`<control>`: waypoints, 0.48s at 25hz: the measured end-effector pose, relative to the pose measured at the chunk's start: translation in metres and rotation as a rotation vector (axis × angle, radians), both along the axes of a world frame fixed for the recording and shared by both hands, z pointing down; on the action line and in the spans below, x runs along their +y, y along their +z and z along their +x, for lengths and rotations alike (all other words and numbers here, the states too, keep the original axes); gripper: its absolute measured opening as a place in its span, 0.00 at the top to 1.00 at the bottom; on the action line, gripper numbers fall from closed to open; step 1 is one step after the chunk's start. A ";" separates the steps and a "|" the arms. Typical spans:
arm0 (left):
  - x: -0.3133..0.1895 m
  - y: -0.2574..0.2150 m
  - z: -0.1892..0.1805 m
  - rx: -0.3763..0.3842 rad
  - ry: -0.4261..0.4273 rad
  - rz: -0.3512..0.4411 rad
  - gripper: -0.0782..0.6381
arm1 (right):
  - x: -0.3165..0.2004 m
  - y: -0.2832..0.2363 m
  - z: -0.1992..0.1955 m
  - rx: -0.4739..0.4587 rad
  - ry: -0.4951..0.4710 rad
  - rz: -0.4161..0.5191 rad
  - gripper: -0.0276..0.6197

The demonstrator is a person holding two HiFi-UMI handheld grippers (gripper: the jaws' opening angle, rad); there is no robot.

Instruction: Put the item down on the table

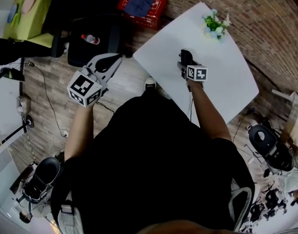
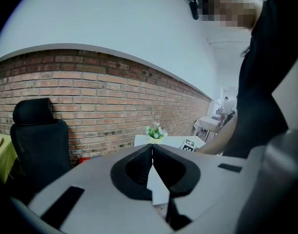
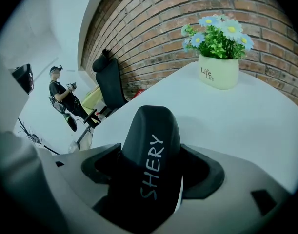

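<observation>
**Black case held over the white tabletop, not yet let go**

The right gripper (image 1: 187, 62) has its jaws clamped on the task's item, a smooth matte black oblong case with a rounded end (image 3: 151, 155) and the pale lettering "SHERY" along its face. The jaws grip its lower part, so the rounded end sticks out ahead of them. That leaves the far end free to meet the surface first, which suits a set-down. The case looks hard-shelled and slightly domed, so it may rock if released on its curve.

In the head view the case is above the near-middle of the plain white tabletop (image 1: 222, 79), a smooth, glare-free sheet with a bare stretch around it. Whether the case already touches the surface cannot be told.

A small cream pot of blue and white artificial-looking daisies (image 3: 218, 71) stands well apart at the far corner, in front of the rough red brick wall (image 3: 153, 28), out of the way of the placing.

The left gripper (image 2: 151, 155) is off the table's side over the wood-plank floor (image 1: 53, 84). Its black-padded jaws are pressed together on nothing, seemingly parked as it has no part in this step.
</observation>
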State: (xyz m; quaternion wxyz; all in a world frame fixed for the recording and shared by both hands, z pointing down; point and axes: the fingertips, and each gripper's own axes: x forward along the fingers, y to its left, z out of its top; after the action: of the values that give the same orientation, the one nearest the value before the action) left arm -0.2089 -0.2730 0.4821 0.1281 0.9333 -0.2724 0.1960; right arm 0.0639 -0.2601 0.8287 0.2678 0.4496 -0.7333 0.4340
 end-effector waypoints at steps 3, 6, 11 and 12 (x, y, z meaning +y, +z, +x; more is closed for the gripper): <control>0.003 -0.001 -0.005 -0.002 -0.006 0.000 0.88 | 0.001 0.002 -0.002 0.007 -0.004 -0.003 0.37; 0.002 -0.002 -0.007 -0.003 -0.009 0.003 0.88 | 0.001 0.006 -0.002 0.014 -0.002 -0.011 0.37; 0.003 -0.002 -0.009 -0.002 -0.008 0.000 0.88 | 0.001 0.014 -0.003 0.037 -0.003 -0.025 0.37; 0.003 -0.002 -0.010 -0.002 -0.008 -0.001 0.88 | 0.000 0.014 -0.004 0.040 -0.005 -0.025 0.37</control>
State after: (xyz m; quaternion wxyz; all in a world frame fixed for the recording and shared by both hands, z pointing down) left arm -0.2191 -0.2700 0.4801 0.1289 0.9319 -0.2762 0.1966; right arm 0.0598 -0.2598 0.8430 0.2891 0.4531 -0.7233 0.4335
